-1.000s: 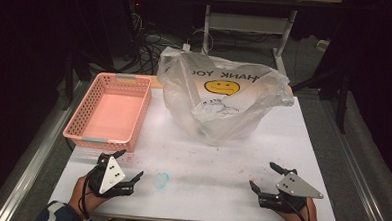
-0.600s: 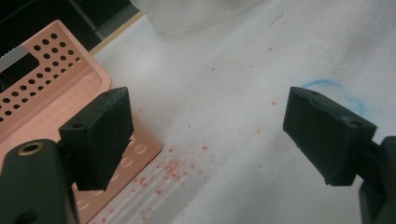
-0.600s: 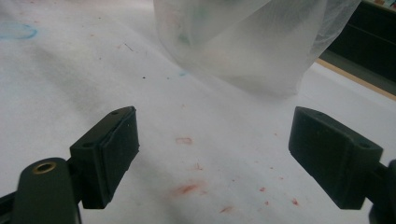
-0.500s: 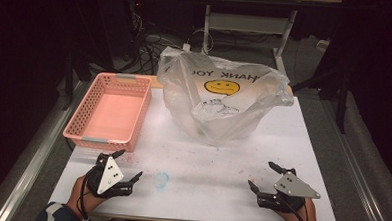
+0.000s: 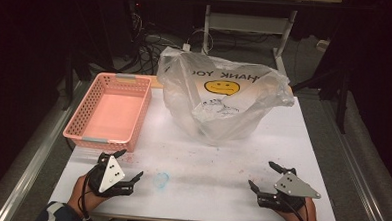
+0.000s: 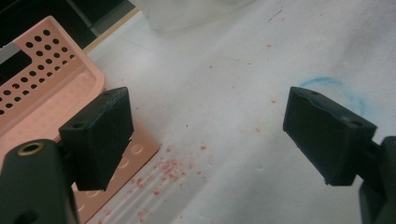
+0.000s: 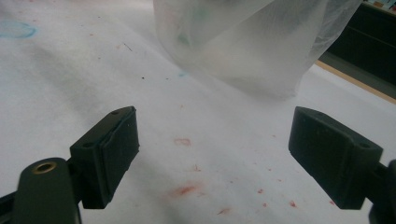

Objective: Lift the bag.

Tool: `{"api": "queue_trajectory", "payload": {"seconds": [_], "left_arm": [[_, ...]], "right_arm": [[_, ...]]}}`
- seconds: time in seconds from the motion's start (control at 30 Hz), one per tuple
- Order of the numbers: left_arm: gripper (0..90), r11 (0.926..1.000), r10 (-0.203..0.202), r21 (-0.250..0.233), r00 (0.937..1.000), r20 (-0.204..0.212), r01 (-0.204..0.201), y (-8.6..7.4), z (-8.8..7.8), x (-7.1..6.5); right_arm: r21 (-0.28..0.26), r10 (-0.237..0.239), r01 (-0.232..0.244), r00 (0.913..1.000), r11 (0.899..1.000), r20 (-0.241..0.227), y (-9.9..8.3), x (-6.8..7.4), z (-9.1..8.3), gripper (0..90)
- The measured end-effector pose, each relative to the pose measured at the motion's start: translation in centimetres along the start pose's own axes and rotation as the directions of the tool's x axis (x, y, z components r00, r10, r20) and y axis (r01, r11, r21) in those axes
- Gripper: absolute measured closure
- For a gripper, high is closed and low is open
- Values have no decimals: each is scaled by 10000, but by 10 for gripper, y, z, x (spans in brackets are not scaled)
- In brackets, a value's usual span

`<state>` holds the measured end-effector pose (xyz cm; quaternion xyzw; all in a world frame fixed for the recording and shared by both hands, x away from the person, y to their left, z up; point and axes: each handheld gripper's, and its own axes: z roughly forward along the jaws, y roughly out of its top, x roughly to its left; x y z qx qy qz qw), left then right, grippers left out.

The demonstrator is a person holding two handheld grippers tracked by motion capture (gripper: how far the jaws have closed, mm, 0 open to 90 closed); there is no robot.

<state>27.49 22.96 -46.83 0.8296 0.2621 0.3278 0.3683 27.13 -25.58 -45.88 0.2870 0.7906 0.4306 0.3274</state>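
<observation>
Both tools, left tool (image 5: 130,166) and right tool (image 5: 264,175), are held apart at lower frame; the thin plastic bag (image 5: 219,99) could be torn if pinched carelessly.

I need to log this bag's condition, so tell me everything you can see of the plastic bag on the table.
The plastic bag is thin, translucent and crinkled, printed with a yellow smiley face and "THANK YOU" lettering that reads mirrored. It stands slumped at the far middle of the white table, mouth gathered loosely on top, with faint shapes inside. It sits right of the pink basket. Neither gripper touches it.

Overhead view; two table-level close-ups
</observation>
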Motion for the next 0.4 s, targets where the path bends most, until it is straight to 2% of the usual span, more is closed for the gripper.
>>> {"api": "queue_trajectory", "payload": {"seconds": [0.4], "left_arm": [[159,9999,39,124,10000,69,-40,2,4,1]], "right_arm": [[9,66,-66,10000,10000,6,0,-1,0,165]]}}
